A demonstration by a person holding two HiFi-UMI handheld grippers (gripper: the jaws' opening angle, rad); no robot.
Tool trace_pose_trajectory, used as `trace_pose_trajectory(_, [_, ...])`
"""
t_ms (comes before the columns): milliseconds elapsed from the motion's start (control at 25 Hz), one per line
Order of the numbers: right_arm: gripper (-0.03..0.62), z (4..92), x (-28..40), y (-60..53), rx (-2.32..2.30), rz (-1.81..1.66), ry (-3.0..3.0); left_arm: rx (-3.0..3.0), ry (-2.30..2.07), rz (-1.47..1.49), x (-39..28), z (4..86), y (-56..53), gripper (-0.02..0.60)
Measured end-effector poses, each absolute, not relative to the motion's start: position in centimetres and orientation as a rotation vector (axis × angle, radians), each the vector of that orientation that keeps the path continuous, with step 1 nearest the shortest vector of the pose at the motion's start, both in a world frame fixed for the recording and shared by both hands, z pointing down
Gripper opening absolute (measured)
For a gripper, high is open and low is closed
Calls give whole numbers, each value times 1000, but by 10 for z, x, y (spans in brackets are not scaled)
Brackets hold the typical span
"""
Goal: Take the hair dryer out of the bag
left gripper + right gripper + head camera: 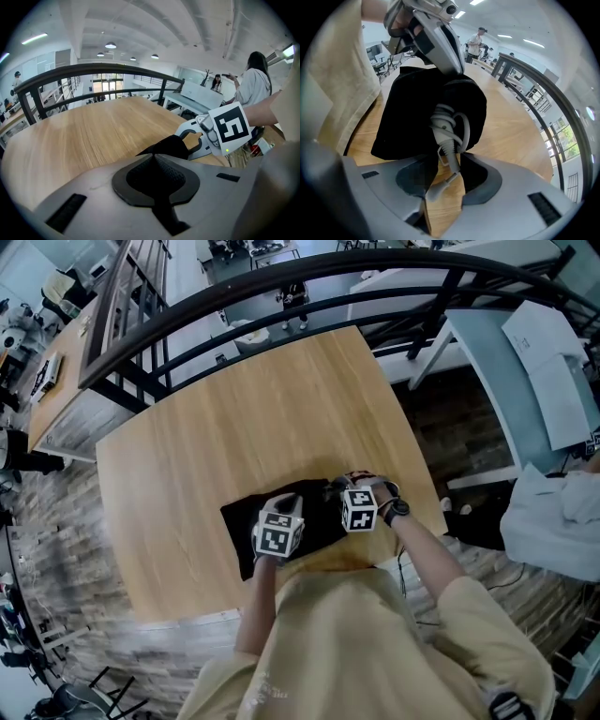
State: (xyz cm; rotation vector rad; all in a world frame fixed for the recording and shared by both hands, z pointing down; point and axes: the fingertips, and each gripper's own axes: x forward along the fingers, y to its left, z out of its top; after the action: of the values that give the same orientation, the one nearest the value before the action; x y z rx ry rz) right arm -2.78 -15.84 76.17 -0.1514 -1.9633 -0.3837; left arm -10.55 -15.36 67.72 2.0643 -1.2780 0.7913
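A black cloth bag lies on the wooden table near its front edge. My left gripper is shut on a raised fold of the bag, lifting it to a peak. In the right gripper view the bag gapes toward me, and the hair dryer's grey coiled cord sticks out of its mouth. My right gripper points steeply down, open, with the cord's ribbed end between its jaws. The dryer's body is hidden inside the bag. In the head view both marker cubes sit over the bag, left and right.
A dark curved railing runs past the table's far edge. A white desk with papers stands to the right. People stand in the background of both gripper views. Bare tabletop stretches beyond the bag.
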Motion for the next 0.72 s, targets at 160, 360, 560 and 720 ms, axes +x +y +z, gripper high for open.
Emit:
trace_pose_trajectory(160, [100,755,-22,-150,-233,-438,-1967,2039,-1282,759,-107,680,-155,21])
trace_pose_trajectory(360, [77,745,-20,-142,-239,-434,-2012,1990,-1295,674,-111,682,-154,21])
trace_pose_trajectory(560, [63,741,-16,-137,-256,-453,-2007,1970,-1308,661,-117,683,-154,21])
trace_pose_trajectory(720, [61,736,-11,-138,-259,-466,-1999,1969,-1307,672,-117,685,-151,21])
